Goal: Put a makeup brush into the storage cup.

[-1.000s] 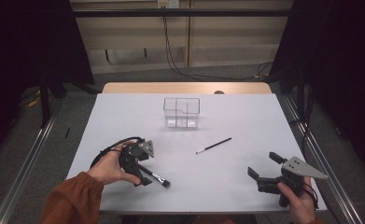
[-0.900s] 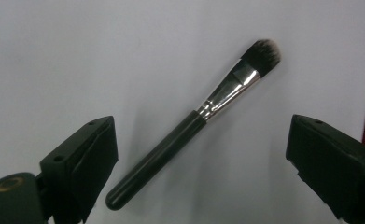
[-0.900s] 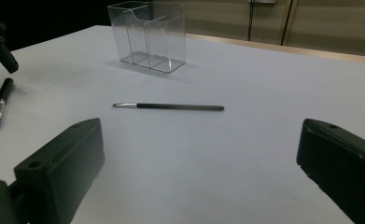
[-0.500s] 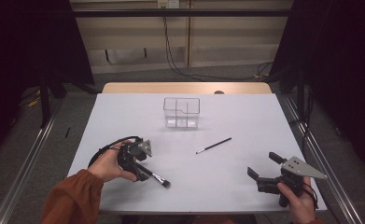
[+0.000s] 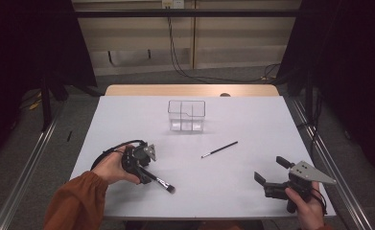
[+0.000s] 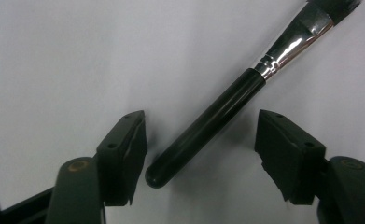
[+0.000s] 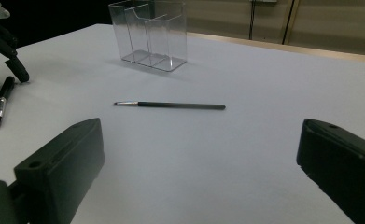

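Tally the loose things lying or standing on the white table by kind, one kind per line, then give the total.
Makeup brushes: 2, a thick flat brush between the left tongs, and a thin liner brush mid-table.
Clear organizers: 1, a clear compartmented organizer at the far side.
Total: 3

A recording lab or test booth — black curtains (image 5: 27,57) hang on both sides of a white-topped bench (image 5: 252,120), metal floor rails (image 5: 27,163) flank it, and cables (image 5: 175,52) trail down the bare beige back wall (image 5: 233,43).
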Tool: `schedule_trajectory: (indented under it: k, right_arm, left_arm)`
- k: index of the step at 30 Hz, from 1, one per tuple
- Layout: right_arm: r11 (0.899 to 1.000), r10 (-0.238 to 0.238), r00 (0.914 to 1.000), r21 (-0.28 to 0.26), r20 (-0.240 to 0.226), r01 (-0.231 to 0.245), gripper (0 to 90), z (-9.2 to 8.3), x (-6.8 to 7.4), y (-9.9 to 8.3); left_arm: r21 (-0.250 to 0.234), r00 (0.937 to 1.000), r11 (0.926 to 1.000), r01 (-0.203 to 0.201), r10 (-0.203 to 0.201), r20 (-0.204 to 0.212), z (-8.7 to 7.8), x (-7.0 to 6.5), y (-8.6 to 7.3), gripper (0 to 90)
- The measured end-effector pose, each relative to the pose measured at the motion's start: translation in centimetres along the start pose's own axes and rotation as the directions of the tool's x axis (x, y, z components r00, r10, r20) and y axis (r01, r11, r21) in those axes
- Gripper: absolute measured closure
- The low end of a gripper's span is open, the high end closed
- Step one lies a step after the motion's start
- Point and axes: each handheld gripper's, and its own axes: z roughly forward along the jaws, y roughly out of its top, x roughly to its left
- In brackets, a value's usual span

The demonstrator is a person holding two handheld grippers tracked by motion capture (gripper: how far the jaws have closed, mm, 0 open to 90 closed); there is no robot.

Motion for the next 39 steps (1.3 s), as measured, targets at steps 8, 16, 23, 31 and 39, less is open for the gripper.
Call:
schedule_trajectory:
  k: [8,16,23,31,39]
  right_arm:
    - [1.000,-0.003,1.0000,0.001,-0.001,0.003,0.3,-0.1,0.1,0.0]
    - [1.000,-0.001,1.0000,0.003,0.003,0.001,0.3,-0.1,0.0,-0.1]
    - [1.000,0.002,1.0000,-0.004,0.008,-0.002,0.4,-0.2,0.1,0.0]
    - [1.000,-0.002,1.0000,0.005,0.004,0.002,0.4,-0.2,0.0,-0.1]
    - [1.000,0.003,1.0000,0.006,0.005,-0.003,0.4,-0.1,0.0,-0.1]
  left_arm:
    - [0.017,0.9998,0.9996,0.021,-0.021,-0.007,0.1,0.3,0.3,46.6]
    - [0.033,1.0000,0.9995,0.002,-0.003,0.008,0.0,0.2,0.4,62.2]
    - [0.059,0.9999,0.9983,-0.001,0.000,0.014,0.0,0.1,0.8,74.2]
    - [0.081,0.9999,0.9967,0.010,-0.010,0.002,0.1,-0.1,1.2,79.7]
    - [0.074,0.9997,0.9970,0.025,-0.025,0.007,-0.2,0.0,1.1,79.9]
